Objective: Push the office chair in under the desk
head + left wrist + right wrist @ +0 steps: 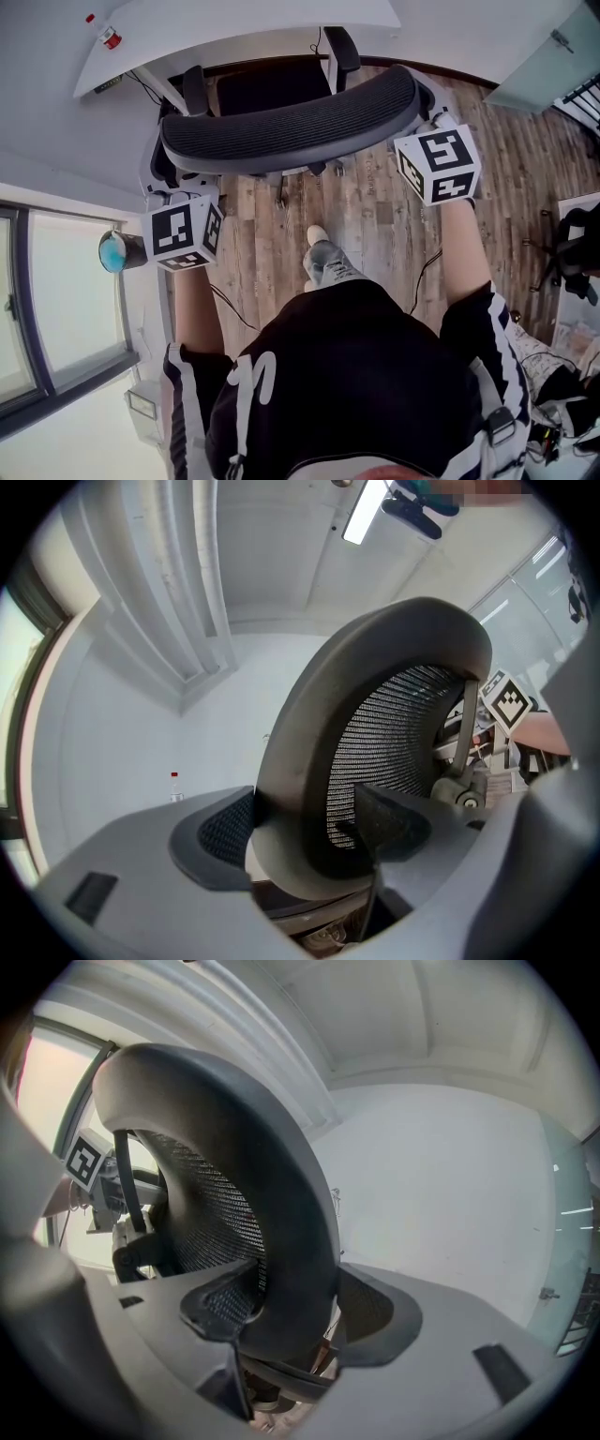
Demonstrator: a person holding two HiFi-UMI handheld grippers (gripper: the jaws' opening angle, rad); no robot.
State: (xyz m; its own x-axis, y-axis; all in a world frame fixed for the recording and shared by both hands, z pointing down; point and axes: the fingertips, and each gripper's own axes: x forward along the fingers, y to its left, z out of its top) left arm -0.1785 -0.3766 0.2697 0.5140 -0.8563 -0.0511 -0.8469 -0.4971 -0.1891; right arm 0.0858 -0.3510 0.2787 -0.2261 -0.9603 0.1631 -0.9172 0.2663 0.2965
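The office chair's black mesh backrest (pixel 291 117) curves across the head view, and its seat (pixel 272 89) reaches under the white desk (pixel 234 37). My left gripper (pixel 178 192) is at the backrest's left end. In the left gripper view its jaws (pixel 300 832) are shut on the backrest's rim (pixel 394 724), one pad on each face. My right gripper (pixel 433 122) is at the right end. Its jaws (pixel 291 1312) likewise clamp the rim (pixel 216 1176), standing wide around the thick edge.
A small red-capped bottle (pixel 108 36) stands on the desk's left part. A blue-green round object (pixel 117 251) sits by the window at the left. The person's foot (pixel 323 258) is on the wood floor (pixel 375 216) behind the chair. Black gear (pixel 572 253) stands at the right.
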